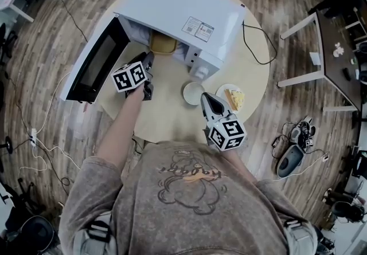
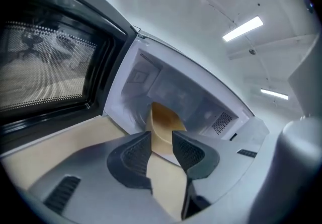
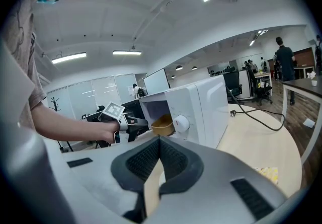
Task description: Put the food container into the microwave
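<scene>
Lying lengthwise in microwave (image 1: 189, 7): container (image 1: 162, 44) | left gripper (image 2: 161, 138) jaws apart | right gripper (image 3: 159, 143) jaws together

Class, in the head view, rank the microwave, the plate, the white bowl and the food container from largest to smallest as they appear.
1. microwave
2. plate
3. white bowl, slightly smaller
Unranked: food container. It is partly hidden inside the microwave, and its visible part looks about bowl-sized.

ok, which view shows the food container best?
Left gripper view: the food container sits large inside the microwave cavity, just beyond the left gripper's open jaws, slightly blurred. Head view shows only its front edge under the microwave's top. Right gripper view shows it small in the doorway.
</scene>
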{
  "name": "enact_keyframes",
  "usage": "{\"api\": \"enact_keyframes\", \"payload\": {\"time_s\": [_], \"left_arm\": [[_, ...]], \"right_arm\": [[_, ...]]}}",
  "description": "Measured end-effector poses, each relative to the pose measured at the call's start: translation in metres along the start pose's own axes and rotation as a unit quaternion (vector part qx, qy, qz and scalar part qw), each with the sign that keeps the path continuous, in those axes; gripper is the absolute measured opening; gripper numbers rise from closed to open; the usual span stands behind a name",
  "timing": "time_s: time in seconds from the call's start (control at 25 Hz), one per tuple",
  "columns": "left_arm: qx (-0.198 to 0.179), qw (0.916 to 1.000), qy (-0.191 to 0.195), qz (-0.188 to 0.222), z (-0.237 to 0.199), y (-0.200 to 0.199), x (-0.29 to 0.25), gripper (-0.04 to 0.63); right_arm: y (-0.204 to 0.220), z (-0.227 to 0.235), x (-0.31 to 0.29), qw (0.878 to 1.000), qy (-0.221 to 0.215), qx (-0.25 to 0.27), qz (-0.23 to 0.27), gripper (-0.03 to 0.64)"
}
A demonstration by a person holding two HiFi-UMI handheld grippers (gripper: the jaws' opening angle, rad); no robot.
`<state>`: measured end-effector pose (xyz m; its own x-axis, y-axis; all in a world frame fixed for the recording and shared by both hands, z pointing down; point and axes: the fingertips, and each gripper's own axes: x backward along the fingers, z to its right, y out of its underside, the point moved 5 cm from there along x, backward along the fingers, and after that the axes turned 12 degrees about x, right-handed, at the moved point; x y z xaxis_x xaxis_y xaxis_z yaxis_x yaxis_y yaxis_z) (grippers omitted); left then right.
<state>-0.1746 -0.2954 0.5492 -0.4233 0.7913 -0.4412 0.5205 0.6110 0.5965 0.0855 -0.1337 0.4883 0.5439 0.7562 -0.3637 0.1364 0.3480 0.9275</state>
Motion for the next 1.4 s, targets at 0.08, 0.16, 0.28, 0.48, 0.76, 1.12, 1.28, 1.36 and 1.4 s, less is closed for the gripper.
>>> {"api": "enact_keyframes", "payload": {"time_s": [0.08, 0.16, 0.28, 0.48, 0.76, 1.12, 1.28, 1.36, 1.4], "left_arm": [[0.001, 1.0, 0.003, -0.003, 0.001, 0.003, 0.001, 0.141], [-0.004, 1.0, 0.004, -0.008, 0.002, 0.005, -0.001, 0.144], [-0.008, 0.9998, 0.005, -0.015, 0.004, 0.007, -0.006, 0.145], [-0.019, 0.9989, 0.009, -0.041, 0.008, 0.015, -0.022, 0.144], [-0.024, 0.9984, 0.009, -0.05, 0.011, 0.014, -0.037, 0.144], [-0.046, 0.9974, 0.008, -0.054, 0.019, 0.007, -0.052, 0.144], [-0.053, 0.9971, 0.006, -0.055, 0.019, 0.004, -0.058, 0.144], [-0.055, 0.9969, 0.006, -0.055, 0.019, 0.002, -0.061, 0.144], [-0.055, 0.9969, 0.006, -0.055, 0.019, 0.002, -0.062, 0.144]], "right_arm": [[0.001, -0.001, 0.002, 1.0, 0.001, 0.0, -0.001, 0.002], [0.002, -0.001, 0.004, 1.0, 0.002, 0.0, -0.002, 0.002], [0.003, 0.0, 0.007, 1.0, 0.005, -0.001, -0.003, 0.002], [0.004, 0.003, 0.013, 1.0, 0.013, -0.002, -0.004, 0.002], [0.006, 0.007, 0.021, 1.0, 0.027, -0.006, -0.005, 0.002], [0.009, 0.012, 0.026, 0.999, 0.04, -0.014, -0.007, 0.002], [0.011, 0.014, 0.027, 0.999, 0.044, -0.018, -0.009, 0.002], [0.011, 0.014, 0.027, 0.999, 0.047, -0.019, -0.011, 0.002], [0.012, 0.015, 0.027, 0.999, 0.048, -0.02, -0.011, 0.002]]}}
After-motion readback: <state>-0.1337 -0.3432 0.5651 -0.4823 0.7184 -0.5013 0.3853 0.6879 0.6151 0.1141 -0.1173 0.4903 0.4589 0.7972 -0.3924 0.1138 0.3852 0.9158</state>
